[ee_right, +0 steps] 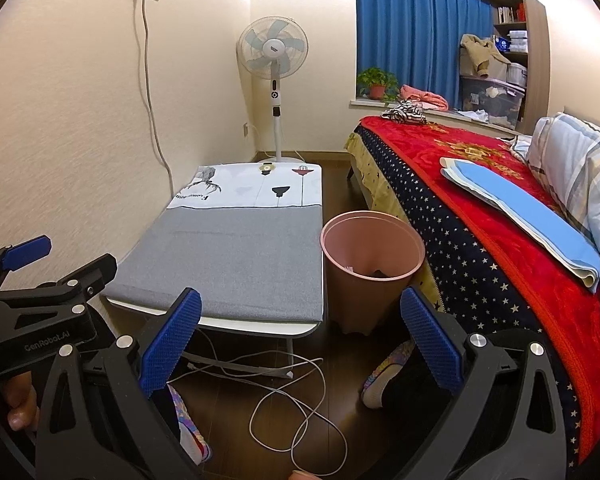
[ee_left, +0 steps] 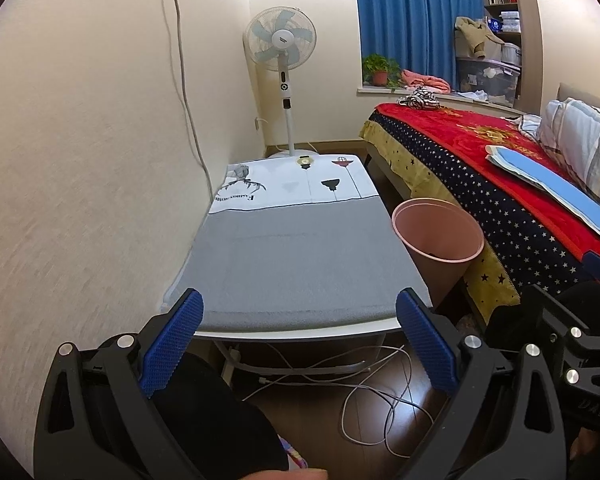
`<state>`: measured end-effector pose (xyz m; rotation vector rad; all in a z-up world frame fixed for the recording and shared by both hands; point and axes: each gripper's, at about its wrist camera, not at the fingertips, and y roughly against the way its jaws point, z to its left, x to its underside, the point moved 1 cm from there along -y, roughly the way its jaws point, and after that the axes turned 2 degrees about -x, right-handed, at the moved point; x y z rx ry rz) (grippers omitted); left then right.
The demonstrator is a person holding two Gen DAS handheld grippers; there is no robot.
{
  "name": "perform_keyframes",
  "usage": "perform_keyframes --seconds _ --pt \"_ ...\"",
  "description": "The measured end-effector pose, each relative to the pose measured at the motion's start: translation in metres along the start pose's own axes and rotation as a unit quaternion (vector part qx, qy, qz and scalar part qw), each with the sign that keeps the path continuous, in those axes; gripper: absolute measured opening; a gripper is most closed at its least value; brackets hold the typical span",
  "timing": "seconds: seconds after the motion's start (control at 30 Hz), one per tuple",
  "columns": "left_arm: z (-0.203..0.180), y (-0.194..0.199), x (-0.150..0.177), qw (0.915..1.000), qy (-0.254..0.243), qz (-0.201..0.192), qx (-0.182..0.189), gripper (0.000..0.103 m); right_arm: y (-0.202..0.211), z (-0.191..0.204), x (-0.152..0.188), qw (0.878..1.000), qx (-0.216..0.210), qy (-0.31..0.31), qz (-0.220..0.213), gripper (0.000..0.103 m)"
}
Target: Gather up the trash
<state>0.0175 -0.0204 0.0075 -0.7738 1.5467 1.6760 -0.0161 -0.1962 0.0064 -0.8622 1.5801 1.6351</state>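
A pink waste bin stands on the floor between the low table and the bed, with a few dark and pale scraps at its bottom. The low table has a grey mat and a white printed cloth on top, with no loose trash on it. My left gripper is open in front of the table's near edge, nothing between its blue pads. My right gripper is open too, held nearer the bin. The left gripper also shows at the left of the right wrist view.
A white cable loops on the dark floor under the table. A bed with a red blanket fills the right side. A standing fan is in the far corner. The person's slippered feet are on the floor below.
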Motion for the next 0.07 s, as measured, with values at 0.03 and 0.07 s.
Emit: perform_keyframes --seconds 0.03,0.07 --pt "-0.0002 0.0002 -0.0001 1.0000 -0.001 0.000 -0.002 0.094 -0.0007 -0.0001 0.0002 1.000 0.000 0.000 0.002 0.098" --pt "0.0000 0.0001 0.0001 1.0000 -0.001 0.000 -0.002 0.094 -0.0019 0.0000 -0.0001 1.000 -0.001 0.001 0.002 0.098"
